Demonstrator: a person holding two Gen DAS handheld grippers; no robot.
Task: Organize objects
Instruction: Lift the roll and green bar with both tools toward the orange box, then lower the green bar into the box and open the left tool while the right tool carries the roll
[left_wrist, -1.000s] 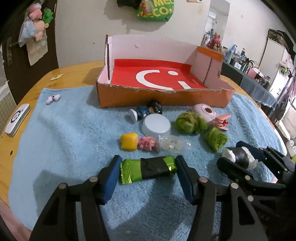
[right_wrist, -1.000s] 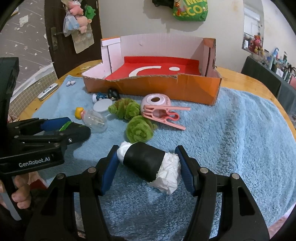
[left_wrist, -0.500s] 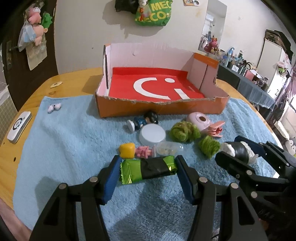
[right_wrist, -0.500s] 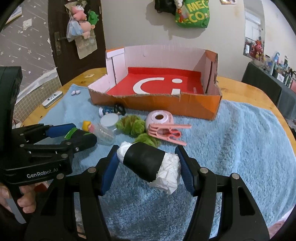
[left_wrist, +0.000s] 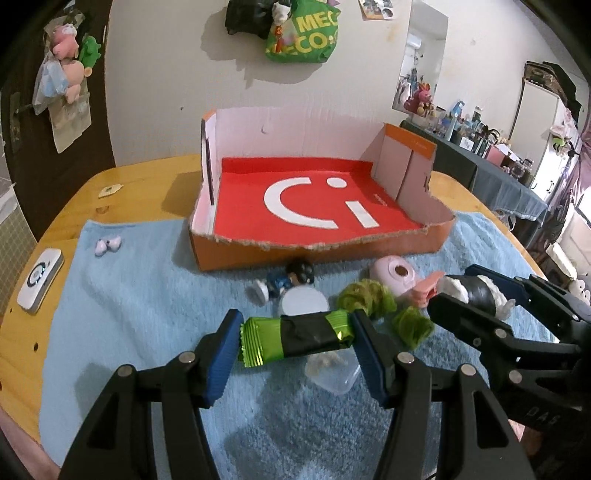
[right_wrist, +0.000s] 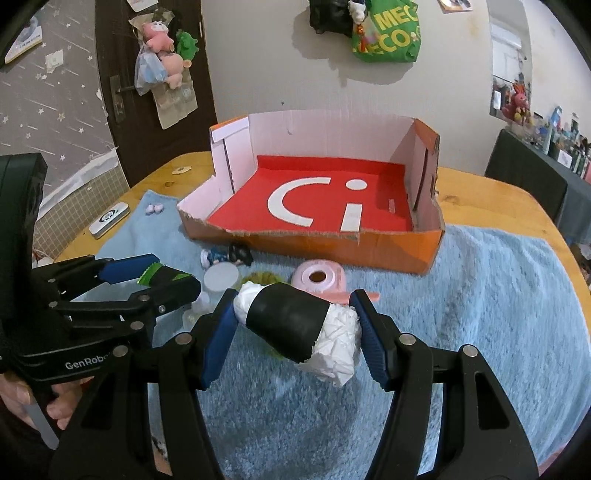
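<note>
Far left on the wooden table (left_wrist: 85, 199): white remote (left_wrist: 40, 279), then two small lilac bits (left_wrist: 107, 245) on the blue towel (left_wrist: 122, 317).

Left gripper (left_wrist: 295, 338) clamped on the green snack bar w/ black band (left_wrist: 295, 338); bar lies crosswise, ends against both blue pads, lifted clear of towel.

Behind it, in front of the box: small figurine (left_wrist: 284, 282), white lid (left_wrist: 303, 302), green fuzzy balls (left_wrist: 364, 297), pink tape roll (left_wrist: 393, 275), pink clip (left_wrist: 426, 290). Clear container (left_wrist: 332, 373) under the bar.

Orange cardboard box w/ red floor (left_wrist: 314, 206) sits beyond these, well apart from both grippers.

Right gripper (right_wrist: 297, 326) clamped on the black-wrapped white paper roll (right_wrist: 297, 326), tilted, white end lower right, off the towel. A hand (right_wrist: 55, 402) holds the left gripper's handle.
</note>
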